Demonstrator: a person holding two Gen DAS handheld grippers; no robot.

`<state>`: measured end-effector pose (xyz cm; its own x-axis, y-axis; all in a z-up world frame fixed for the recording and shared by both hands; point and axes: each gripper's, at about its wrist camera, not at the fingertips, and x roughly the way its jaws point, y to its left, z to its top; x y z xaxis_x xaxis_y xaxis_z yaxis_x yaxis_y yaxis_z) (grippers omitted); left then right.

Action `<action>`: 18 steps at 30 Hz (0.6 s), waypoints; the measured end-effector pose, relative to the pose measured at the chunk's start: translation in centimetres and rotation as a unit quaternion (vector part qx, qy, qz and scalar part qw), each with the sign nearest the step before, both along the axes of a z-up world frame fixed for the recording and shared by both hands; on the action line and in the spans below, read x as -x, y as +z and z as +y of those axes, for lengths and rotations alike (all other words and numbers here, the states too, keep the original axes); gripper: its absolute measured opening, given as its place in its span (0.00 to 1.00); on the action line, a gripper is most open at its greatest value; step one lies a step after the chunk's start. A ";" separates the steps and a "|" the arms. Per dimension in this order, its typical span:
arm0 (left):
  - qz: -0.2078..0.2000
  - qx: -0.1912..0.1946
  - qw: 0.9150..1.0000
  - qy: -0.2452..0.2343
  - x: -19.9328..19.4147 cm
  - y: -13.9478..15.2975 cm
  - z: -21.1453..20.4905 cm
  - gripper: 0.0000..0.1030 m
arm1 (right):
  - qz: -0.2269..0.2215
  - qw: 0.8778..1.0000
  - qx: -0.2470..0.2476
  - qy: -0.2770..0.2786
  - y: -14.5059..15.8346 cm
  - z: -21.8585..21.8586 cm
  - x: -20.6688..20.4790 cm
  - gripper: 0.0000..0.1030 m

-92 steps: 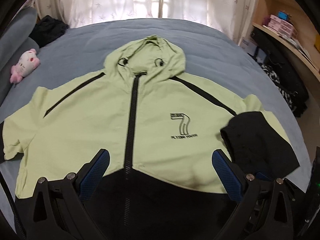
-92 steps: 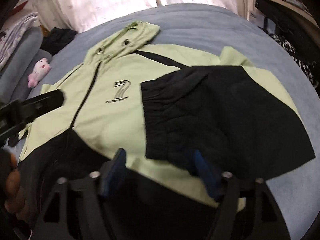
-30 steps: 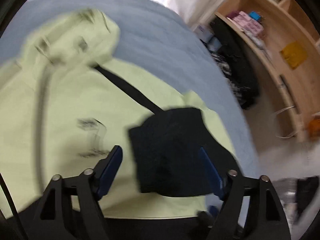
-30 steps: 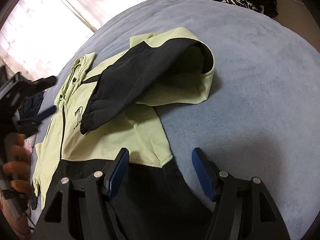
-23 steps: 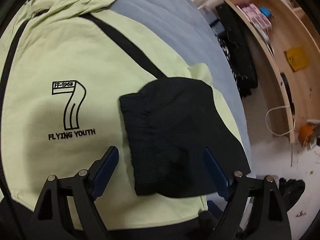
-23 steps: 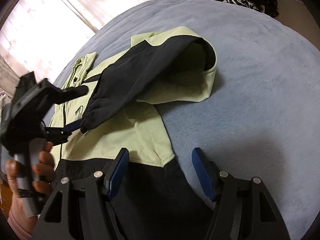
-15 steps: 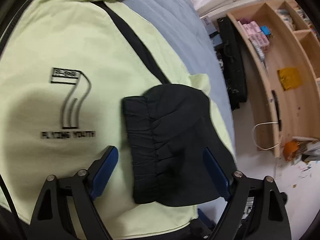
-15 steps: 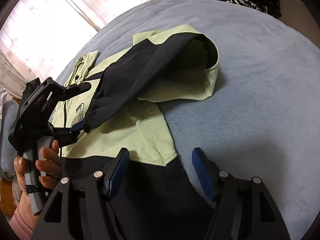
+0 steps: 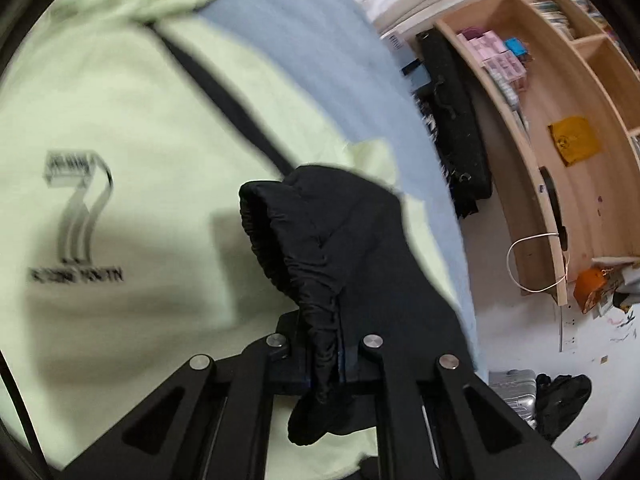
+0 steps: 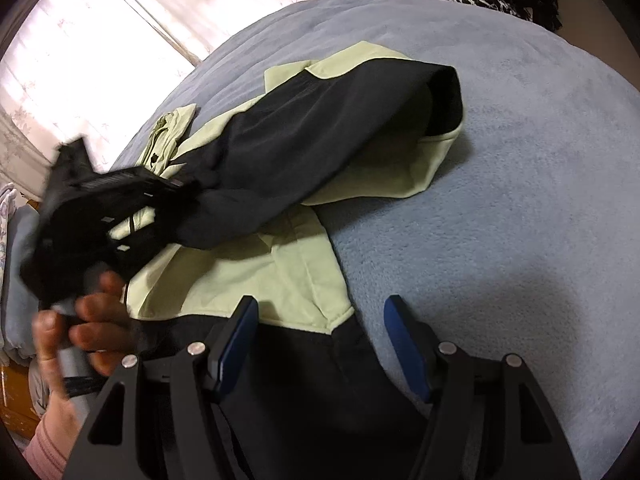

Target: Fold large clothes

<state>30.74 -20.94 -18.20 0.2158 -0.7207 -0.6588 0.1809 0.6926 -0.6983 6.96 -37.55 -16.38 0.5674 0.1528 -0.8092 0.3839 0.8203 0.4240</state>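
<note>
A pale green hooded jacket [image 9: 120, 120] with black trim lies face up on the blue bed [image 10: 500, 200]. Its black sleeve [image 10: 320, 128] is folded in across the chest. My left gripper [image 9: 326, 344] is shut on the gathered cuff [image 9: 304, 248], which bunches up between the pads. The right wrist view shows that gripper [image 10: 184, 188] from the side, with a hand [image 10: 88, 320] on its handle. My right gripper [image 10: 320, 340] stands open above the jacket's black lower edge [image 10: 320, 400], touching nothing.
Wooden shelves [image 9: 560, 120] with boxes stand right of the bed. Black clothes [image 9: 456, 120] hang between bed and shelves. A silver suitcase [image 9: 512, 392] and dark clutter lie on the floor. Bright curtains [image 10: 120, 20] hang behind the bed's far side.
My left gripper came down onto the sleeve and its jaws went from wide open to shut on the cuff, which now stands bunched up. The right gripper has not moved.
</note>
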 end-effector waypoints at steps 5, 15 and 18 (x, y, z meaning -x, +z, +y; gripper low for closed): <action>-0.085 -0.006 0.996 0.022 -0.2 9.9 2.3 0.05 | 0.004 1.000 -0.020 -0.018 0.4 -0.9 -1.2 0.64; -0.211 -0.076 0.972 0.069 -0.7 22.5 11.1 0.05 | 0.013 0.998 0.057 0.014 1.4 2.2 -7.6 0.63; -0.216 -0.082 0.968 0.098 -0.9 23.4 15.2 0.05 | 0.019 0.994 0.100 0.023 1.2 3.2 -8.7 0.56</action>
